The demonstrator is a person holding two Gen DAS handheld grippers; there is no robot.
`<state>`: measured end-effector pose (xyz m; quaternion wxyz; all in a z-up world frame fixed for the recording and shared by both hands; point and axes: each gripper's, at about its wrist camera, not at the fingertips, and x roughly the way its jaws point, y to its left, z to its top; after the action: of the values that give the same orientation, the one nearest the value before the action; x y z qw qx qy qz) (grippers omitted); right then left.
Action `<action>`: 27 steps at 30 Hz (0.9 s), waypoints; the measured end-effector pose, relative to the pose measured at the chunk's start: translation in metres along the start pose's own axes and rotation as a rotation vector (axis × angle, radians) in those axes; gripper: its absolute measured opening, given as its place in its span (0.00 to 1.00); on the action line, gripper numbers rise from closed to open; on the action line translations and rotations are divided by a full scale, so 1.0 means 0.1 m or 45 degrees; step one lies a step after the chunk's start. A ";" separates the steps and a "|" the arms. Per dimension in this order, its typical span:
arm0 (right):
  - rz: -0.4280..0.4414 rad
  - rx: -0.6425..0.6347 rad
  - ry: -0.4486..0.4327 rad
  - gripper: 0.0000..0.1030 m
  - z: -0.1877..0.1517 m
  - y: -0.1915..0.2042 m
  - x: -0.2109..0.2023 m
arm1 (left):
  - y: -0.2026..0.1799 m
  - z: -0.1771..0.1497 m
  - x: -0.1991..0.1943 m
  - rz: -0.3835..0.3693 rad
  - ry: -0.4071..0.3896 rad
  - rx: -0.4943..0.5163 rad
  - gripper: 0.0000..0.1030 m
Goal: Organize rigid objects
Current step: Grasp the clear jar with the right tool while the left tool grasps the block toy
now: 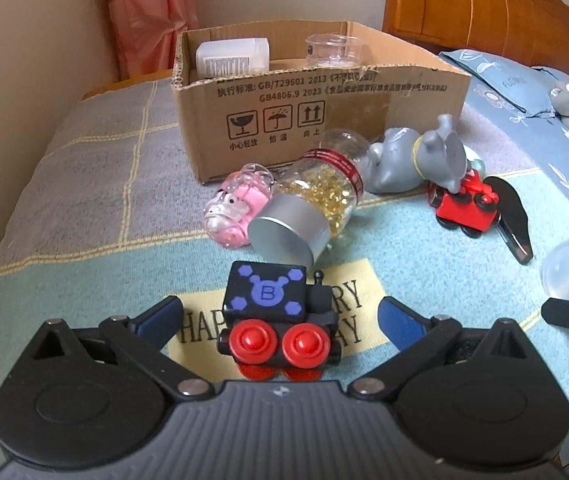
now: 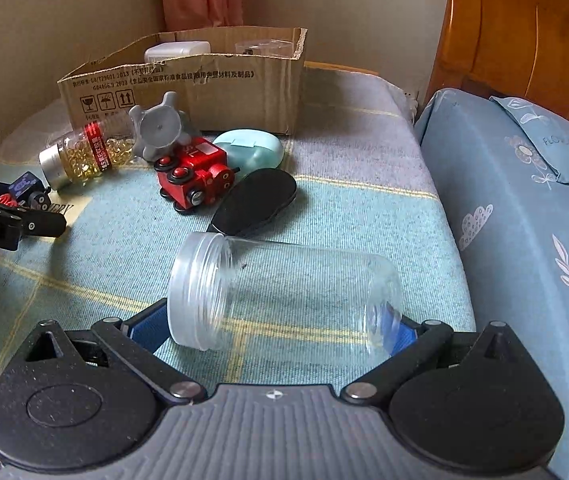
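**Inspector:** Black toy train point(image 1: 278, 316) with red wheels and a blue "B" emblem lies on the bed blanket point(image 1: 84, 184), between the fingers of the left tool point(image 1: 278, 322). Jaws stand wide; neither blue pad touches the toy.

**Clerk:** And the right side?

**Inspector:** Right tool point(image 2: 272, 328) is spread wide around a clear plastic jar point(image 2: 280, 292) lying on its side, threaded mouth toward the left finger. Whether the pads touch the jar, I cannot tell; the right pad shows only through the clear base.

**Clerk:** Container status?

**Inspector:** Cardboard box point(image 1: 316, 112) stands open at the far side of the bed. Inside it, a white bottle point(image 1: 232, 58) and a clear cup point(image 1: 332, 50).

**Clerk:** Loose items?

**Inspector:** Just in front of the box: a capsule bottle point(image 1: 316, 192) with silver cap, on its side; a pink and clear figure point(image 1: 240, 204) touching it on its left; a grey elephant figure point(image 1: 416, 160) tipped over; a red toy train point(image 1: 464, 204) on its side beside the elephant; a black case point(image 1: 512, 220) just right of that train. The right view adds a pale teal oval case point(image 2: 252, 152) behind the red train. A blue pillow point(image 2: 524, 200) lies at the right, by the wooden headboard point(image 2: 524, 40).
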<state>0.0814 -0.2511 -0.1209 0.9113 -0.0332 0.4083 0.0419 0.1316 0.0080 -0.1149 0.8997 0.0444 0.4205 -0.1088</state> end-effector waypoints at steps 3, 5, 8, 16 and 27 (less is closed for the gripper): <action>-0.002 0.002 -0.003 1.00 0.00 0.00 0.01 | 0.00 0.00 0.00 0.002 -0.002 -0.002 1.00; -0.001 0.001 -0.001 1.00 0.00 0.00 0.01 | 0.00 0.01 0.00 0.000 0.004 -0.002 0.99; -0.007 0.010 0.014 1.00 0.02 0.00 0.01 | -0.01 0.02 -0.01 -0.001 0.003 0.018 0.97; -0.004 0.025 0.004 1.00 0.05 0.02 -0.08 | -0.05 0.03 -0.07 -0.017 -0.020 0.090 0.83; -0.053 0.033 0.041 1.00 0.11 0.07 -0.14 | -0.05 0.06 -0.07 -0.051 -0.009 0.120 0.75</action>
<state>0.0800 -0.2439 -0.1035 0.9057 -0.0306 0.4226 0.0173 0.1312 0.0034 -0.1058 0.8957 0.0778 0.4125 -0.1465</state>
